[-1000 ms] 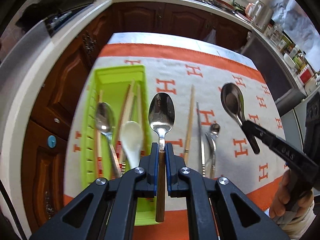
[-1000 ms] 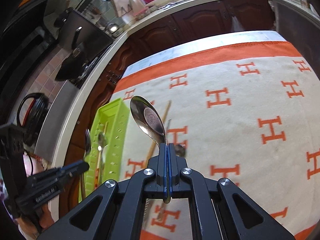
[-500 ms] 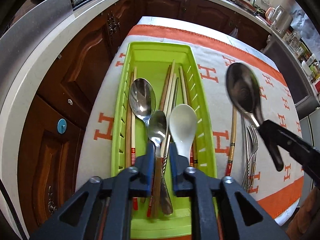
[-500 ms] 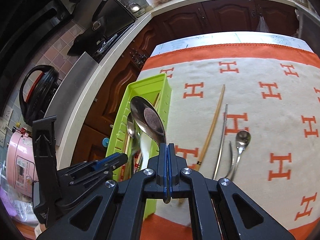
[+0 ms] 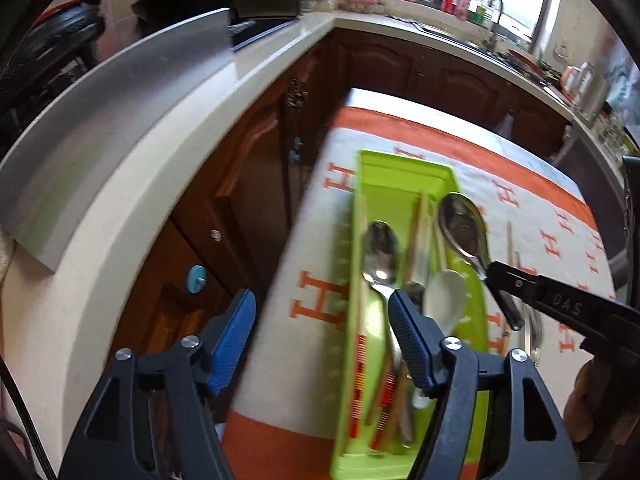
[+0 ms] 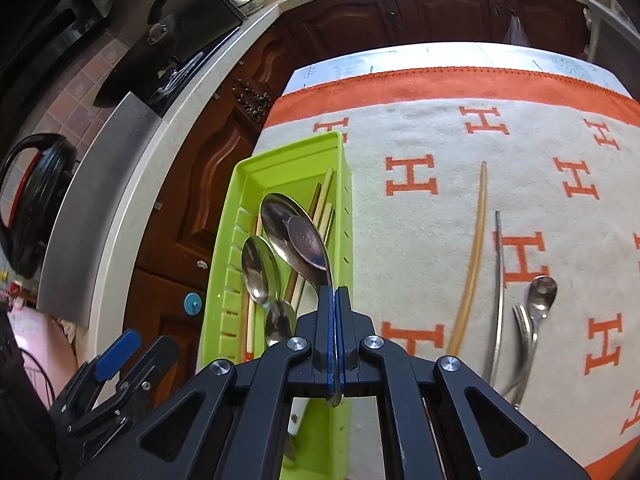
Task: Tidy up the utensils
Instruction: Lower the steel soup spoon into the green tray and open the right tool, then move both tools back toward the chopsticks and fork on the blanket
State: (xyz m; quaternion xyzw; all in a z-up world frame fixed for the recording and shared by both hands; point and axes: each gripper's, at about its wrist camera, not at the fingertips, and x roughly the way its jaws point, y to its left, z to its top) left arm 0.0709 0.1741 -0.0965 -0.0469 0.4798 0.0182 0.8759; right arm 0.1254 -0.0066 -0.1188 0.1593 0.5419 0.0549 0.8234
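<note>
Only the right wrist view shows a chopstick (image 6: pixel 472 264), fork (image 6: pixel 526 340) and small spoon (image 6: pixel 540 296) loose on the orange-and-white cloth (image 6: pixel 440 136) over the table, kitchen cabinets (image 6: pixel 360 12) beyond. The left gripper (image 5: pixel 320 332) has its jaws opening, empty, by the green tray (image 5: pixel 400 172); the right gripper (image 6: pixel 335 300) has its jaws clamped on a large spoon (image 6: pixel 296 236).

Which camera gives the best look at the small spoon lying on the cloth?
The right wrist view: the small spoon lies in full sight on the cloth, bowl and handle beside a fork. In the left wrist view the right tool hides it.
</note>
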